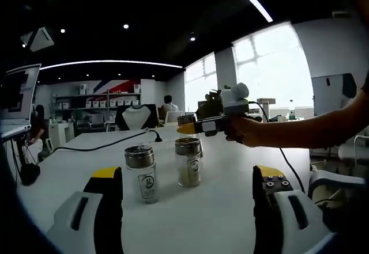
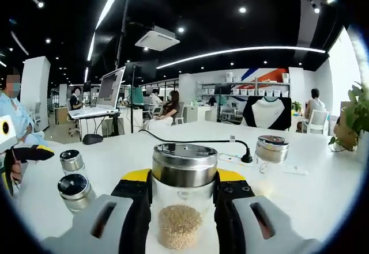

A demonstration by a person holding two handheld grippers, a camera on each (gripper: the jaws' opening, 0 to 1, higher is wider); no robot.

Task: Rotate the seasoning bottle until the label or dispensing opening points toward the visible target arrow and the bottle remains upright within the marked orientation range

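Observation:
My right gripper [image 2: 183, 179] is shut on a clear seasoning bottle [image 2: 180, 225] with a steel lid and pale grains inside; it is upright and lifted off the white table [image 2: 311, 190]. From the left gripper view, that right gripper [image 1: 187, 128] comes in from the right in a person's hand, holding the bottle's lid [image 1: 186, 118] above the table. My left gripper [image 1: 187, 173] stands open low over the table, and two upright labelled bottles [image 1: 140, 173] [image 1: 188, 163] stand just ahead of its jaws. Those two bottles [image 2: 72, 160] [image 2: 75, 192] show at the left in the right gripper view.
A fourth steel-lidded bottle [image 2: 271, 148] stands at the right near a black cable [image 2: 196, 141] that crosses the table. A monitor [image 2: 109, 90], seated people, shelves and a bust display [image 1: 136, 117] lie beyond. A plant [image 2: 351, 121] stands at the far right.

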